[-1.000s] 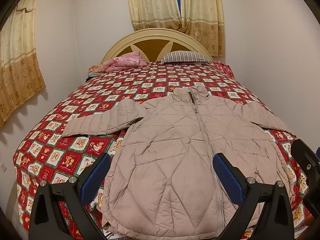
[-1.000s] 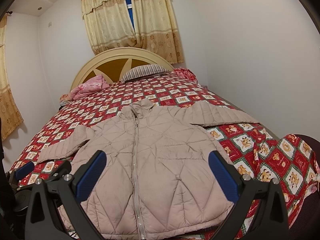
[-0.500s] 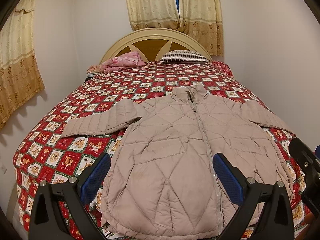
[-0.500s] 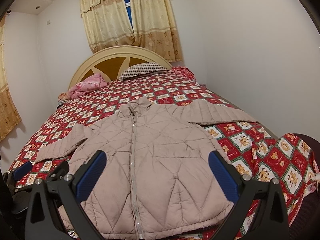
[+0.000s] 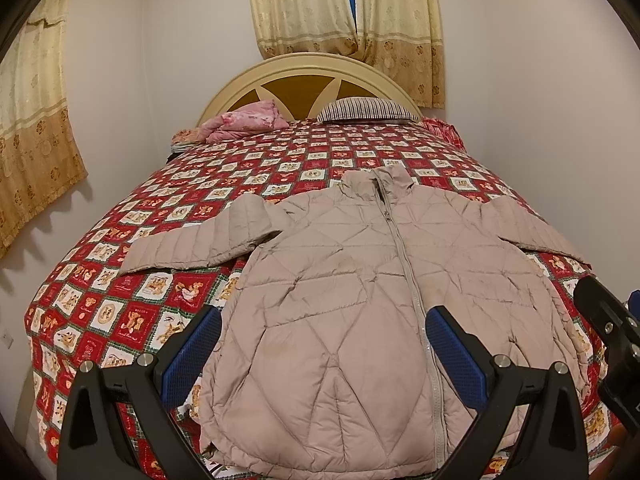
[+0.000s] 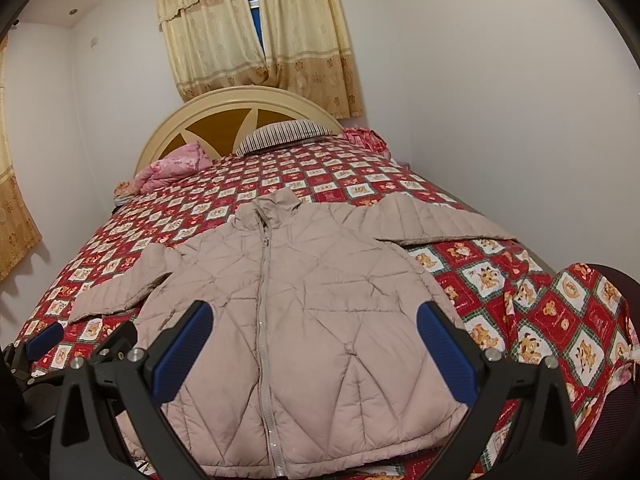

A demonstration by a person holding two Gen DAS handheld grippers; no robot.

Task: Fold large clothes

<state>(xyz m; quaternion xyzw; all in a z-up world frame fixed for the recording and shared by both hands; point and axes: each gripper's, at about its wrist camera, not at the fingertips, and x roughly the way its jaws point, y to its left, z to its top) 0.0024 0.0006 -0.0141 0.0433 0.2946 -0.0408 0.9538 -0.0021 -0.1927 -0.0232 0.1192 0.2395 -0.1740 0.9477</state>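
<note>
A beige quilted puffer jacket (image 5: 340,300) lies flat and zipped on the bed, front side up, collar toward the headboard and both sleeves spread out. It also shows in the right wrist view (image 6: 312,312). My left gripper (image 5: 324,354) is open and empty, held above the jacket's hem, left of the zipper. My right gripper (image 6: 314,350) is open and empty above the hem, right of the zipper. The right gripper's body shows at the right edge of the left wrist view (image 5: 612,328), and the left gripper shows at the left edge of the right wrist view (image 6: 48,340).
The bed has a red patterned quilt (image 5: 200,208) and a cream headboard (image 5: 308,76). A pink folded blanket (image 5: 244,122) and a striped pillow (image 5: 368,110) lie at the head. White walls stand close on both sides. Curtains (image 5: 344,4) hang behind the headboard.
Both grippers have drifted slightly; the jacket sits a little differently in each view. The jacket itself has not moved and both grippers stay open.
</note>
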